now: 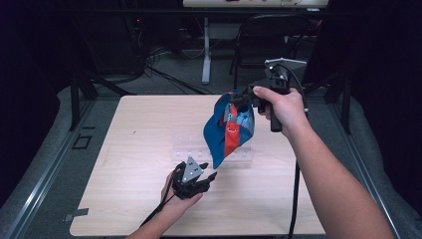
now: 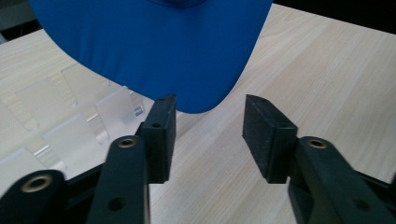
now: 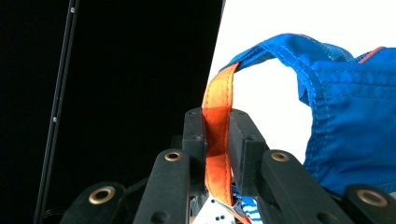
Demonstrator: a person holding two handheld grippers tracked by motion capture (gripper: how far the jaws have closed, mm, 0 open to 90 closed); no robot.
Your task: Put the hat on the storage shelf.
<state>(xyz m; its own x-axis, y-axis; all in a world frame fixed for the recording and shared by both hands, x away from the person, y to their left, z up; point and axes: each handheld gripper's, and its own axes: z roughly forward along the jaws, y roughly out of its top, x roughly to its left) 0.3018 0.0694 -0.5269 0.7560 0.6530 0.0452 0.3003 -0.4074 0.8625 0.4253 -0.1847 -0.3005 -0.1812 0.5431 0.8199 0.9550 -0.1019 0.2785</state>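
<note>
the blue cap [image 1: 226, 130] hangs in the air above the table [image 1: 139, 124], its orange strap [image 3: 217, 140] clenched in the right gripper [image 3: 215, 116]. the left gripper [image 2: 210, 126], jaws apart and holding nothing, sits just below the brim beside a clear plastic stand [image 1: 186, 149].

no legible text, labels, or signs

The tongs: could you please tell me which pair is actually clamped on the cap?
The right tongs: they pinch the cap's orange strap. The left tongs stand open beneath its brim.
</note>
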